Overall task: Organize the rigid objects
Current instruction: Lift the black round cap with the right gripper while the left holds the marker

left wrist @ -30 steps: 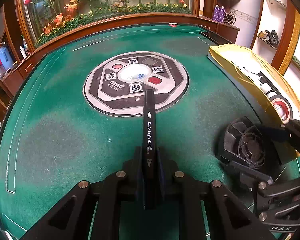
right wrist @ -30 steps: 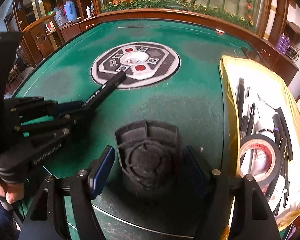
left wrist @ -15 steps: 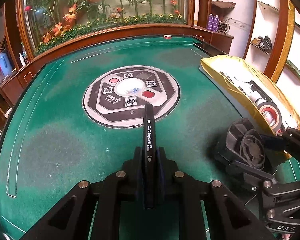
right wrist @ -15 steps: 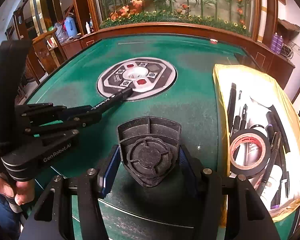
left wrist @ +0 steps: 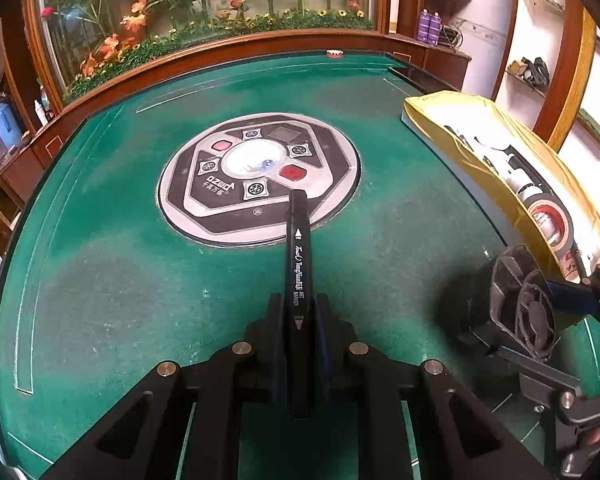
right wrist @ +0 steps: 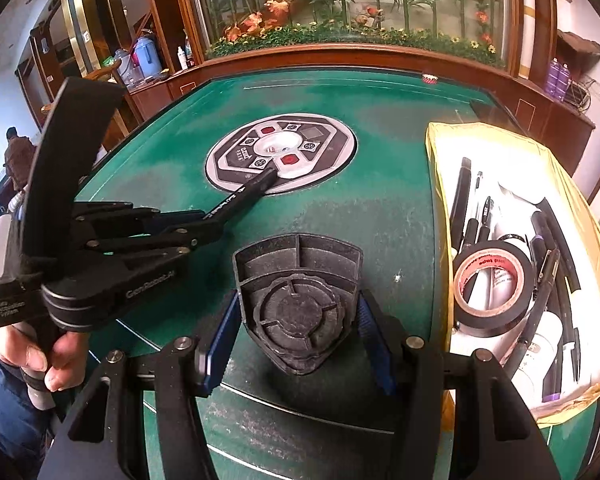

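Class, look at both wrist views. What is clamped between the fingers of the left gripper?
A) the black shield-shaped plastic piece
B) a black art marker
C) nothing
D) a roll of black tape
B: the left gripper is shut on the black art marker, whose barrel sticks out forward over the green table; the roll of black tape lies in the yellow-lined tray.
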Available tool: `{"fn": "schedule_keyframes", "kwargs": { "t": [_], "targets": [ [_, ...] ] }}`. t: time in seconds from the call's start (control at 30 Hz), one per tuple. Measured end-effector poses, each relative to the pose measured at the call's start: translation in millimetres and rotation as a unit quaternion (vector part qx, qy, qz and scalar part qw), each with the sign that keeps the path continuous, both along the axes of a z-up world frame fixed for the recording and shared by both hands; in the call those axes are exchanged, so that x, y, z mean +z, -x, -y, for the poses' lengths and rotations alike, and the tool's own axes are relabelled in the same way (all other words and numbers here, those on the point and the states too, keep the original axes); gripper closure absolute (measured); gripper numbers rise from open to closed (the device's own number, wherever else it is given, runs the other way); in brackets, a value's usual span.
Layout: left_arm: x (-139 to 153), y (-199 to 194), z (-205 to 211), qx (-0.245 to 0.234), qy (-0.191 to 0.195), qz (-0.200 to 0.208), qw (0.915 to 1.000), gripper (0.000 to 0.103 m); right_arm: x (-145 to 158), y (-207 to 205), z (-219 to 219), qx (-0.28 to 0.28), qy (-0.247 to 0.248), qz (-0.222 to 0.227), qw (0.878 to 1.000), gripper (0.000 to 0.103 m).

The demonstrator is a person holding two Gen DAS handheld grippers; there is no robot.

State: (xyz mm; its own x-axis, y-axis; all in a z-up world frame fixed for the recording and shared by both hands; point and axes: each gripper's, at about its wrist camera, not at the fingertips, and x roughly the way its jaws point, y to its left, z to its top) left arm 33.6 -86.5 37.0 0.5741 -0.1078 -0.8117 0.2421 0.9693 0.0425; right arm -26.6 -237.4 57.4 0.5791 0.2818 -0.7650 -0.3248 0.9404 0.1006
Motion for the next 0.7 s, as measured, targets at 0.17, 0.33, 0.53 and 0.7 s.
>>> {"fn": "schedule_keyframes", "kwargs": {
  "t": [0.17, 0.33, 0.53, 0.7],
  "targets": [
    [-5.8, -8.5, 7.9, -0.002, -0.016, -0.02, 0.9997, 0.079, 2.7, 3.6, 4.9, -0.002, -0.007, 0.004, 1.0, 0.046],
    [-6.4, -14.9, 9.6, 0.011, -0.009, -0.021, 0.9997, 0.088, 5.8, 5.1, 9.5, -0.006, -0.014, 0.006, 1.0, 0.046],
    [7.6, -4.7, -0.6, 0.035, 0.032, -0.005, 0.9989, 0.089, 13.5, 8.7, 21.0, -0.015, -0.025, 0.013, 0.999, 0.046],
    [39.2, 13.6, 11.4, 0.016, 0.057, 0.027, 0.9978, 0.089, 22.9, 8.4, 36.7, -0.031, -0.04, 0.024, 0.998, 0.046]
  ]
}}
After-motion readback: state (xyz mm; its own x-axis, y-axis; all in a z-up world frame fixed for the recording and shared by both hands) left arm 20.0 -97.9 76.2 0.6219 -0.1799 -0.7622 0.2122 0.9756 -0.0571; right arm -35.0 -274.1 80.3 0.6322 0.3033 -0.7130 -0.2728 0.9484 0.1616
